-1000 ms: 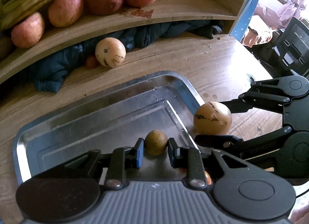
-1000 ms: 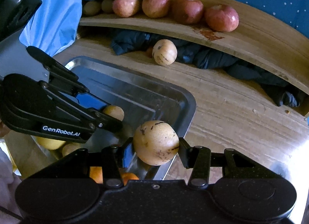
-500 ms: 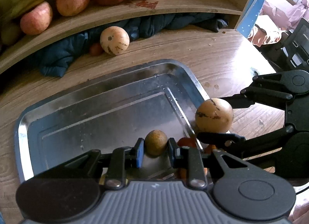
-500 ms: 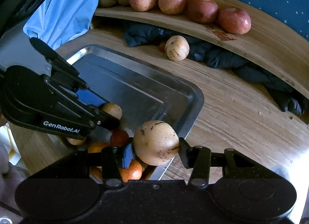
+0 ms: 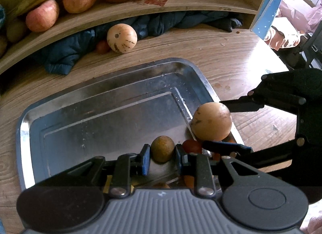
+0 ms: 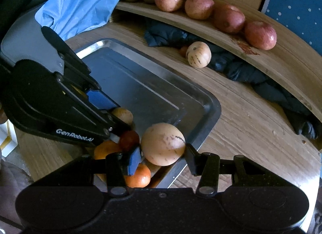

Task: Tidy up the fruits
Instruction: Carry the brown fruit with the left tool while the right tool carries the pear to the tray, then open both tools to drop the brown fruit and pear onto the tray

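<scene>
Fingers (image 5: 145, 156) pinch small brown fruit (image 5: 162, 148) — right gripper (image 6: 163, 153) | tan melon (image 6: 163, 143) clamped

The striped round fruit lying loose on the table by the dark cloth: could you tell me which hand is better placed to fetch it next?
Neither is free. The right gripper is probably better placed, since the striped fruit lies ahead of it, once it sets down its tan fruit. The left gripper holds a small brown fruit.

My right claw (image 6: 164, 154) rolled with its pale round fruit (image 6: 163, 144), tray (image 5: 120, 76) slid nearer me in view, red fruit (image 6: 129, 140) and oranges (image 6: 138, 175) uncovered beneath.
</scene>
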Tool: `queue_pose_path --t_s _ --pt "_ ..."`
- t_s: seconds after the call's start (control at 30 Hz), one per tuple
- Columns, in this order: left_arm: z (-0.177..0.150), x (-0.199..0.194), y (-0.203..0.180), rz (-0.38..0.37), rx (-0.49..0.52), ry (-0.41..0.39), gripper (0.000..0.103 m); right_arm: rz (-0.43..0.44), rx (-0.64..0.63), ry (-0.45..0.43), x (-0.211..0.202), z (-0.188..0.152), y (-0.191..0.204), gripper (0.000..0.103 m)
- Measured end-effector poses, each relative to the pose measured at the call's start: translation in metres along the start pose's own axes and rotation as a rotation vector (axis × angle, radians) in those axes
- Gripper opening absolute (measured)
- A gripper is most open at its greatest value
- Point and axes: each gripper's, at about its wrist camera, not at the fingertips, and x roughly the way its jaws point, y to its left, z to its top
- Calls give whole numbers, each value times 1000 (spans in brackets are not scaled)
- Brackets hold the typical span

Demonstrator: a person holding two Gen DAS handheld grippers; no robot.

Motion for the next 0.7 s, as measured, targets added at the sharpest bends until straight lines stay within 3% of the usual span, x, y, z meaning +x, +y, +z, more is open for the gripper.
queue_pose_path --t_s 0.43,0.7 --pt "-4 -7 0 0 -7 0 29 -10 5 -2 -4 -2 -1 53" --pt "-9 -18 1 4 -30 -9 40 -9 36 -7 -12 -6 -7 63"
